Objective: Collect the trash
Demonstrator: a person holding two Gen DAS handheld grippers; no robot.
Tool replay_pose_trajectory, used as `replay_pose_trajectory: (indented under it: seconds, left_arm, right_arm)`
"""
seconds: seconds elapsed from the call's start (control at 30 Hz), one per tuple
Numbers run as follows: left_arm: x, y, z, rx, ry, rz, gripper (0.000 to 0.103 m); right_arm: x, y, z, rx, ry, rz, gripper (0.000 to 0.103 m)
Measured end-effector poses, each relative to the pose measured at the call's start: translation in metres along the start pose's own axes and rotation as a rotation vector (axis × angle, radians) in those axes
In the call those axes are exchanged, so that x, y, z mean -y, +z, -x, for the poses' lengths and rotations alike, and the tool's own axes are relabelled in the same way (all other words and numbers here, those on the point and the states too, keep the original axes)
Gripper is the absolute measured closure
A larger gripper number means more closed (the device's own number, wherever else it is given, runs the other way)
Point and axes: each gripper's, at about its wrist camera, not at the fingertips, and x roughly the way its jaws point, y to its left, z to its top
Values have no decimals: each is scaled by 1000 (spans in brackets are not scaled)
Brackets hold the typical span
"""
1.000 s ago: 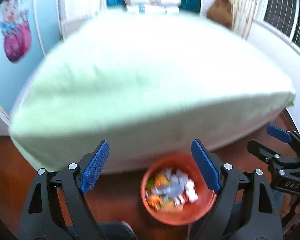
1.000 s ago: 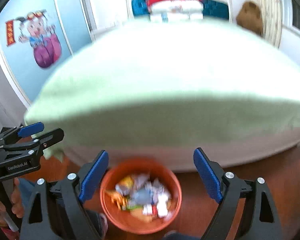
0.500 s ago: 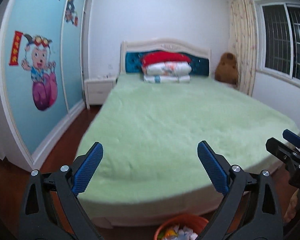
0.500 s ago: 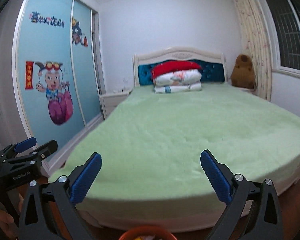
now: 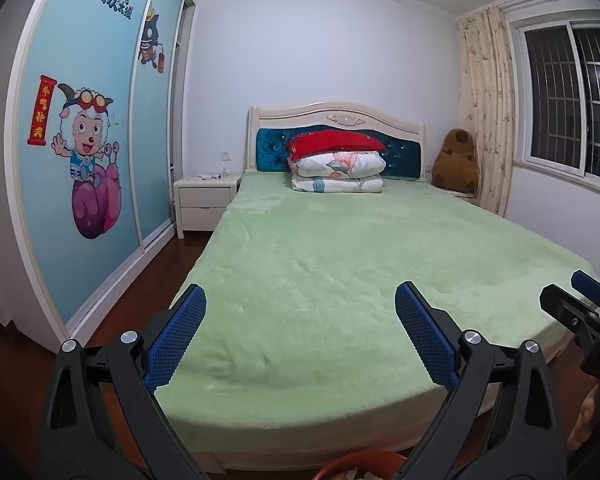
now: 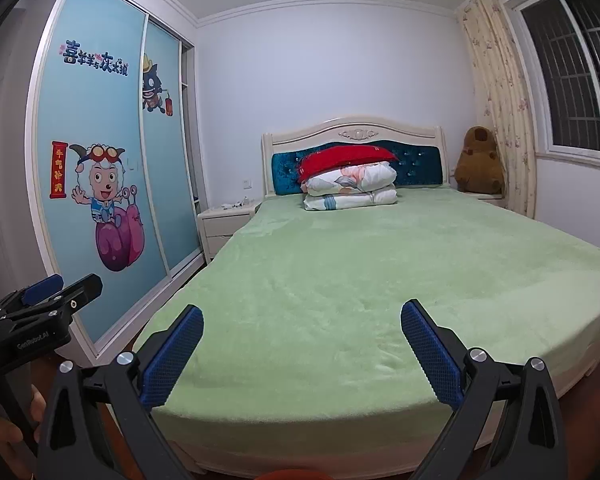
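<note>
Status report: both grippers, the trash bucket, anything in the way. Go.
Left gripper and right gripper open, nothing between jaws. Orange bucket at the bed's foot, only its rim showing. Green bed ahead shows no litter.

A plush, matt green cloth cover (image 5: 340, 264) tops the bed beside a glossy dark wooden floor (image 5: 148, 280).

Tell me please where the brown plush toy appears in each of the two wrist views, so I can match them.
Left wrist view: the brown plush toy sits at the right, beside the headboard, in front of the curtain.
Right wrist view: the same toy is at the right, again between headboard and curtain.
Shared landmark: the red pillow on top of the folded quilt.
</note>
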Motion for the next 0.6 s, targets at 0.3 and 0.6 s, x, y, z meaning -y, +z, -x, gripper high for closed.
replay_pose_trajectory:
  seconds: [0.3, 0.6]
  left_arm:
    - [10, 0, 7, 12, 14, -13, 10]
    - [11, 2, 9, 18, 17, -15, 10]
  right_arm:
    - [-4, 2, -1, 1, 6, 7, 6]
    - [-5, 3, 0, -3, 7, 10, 6]
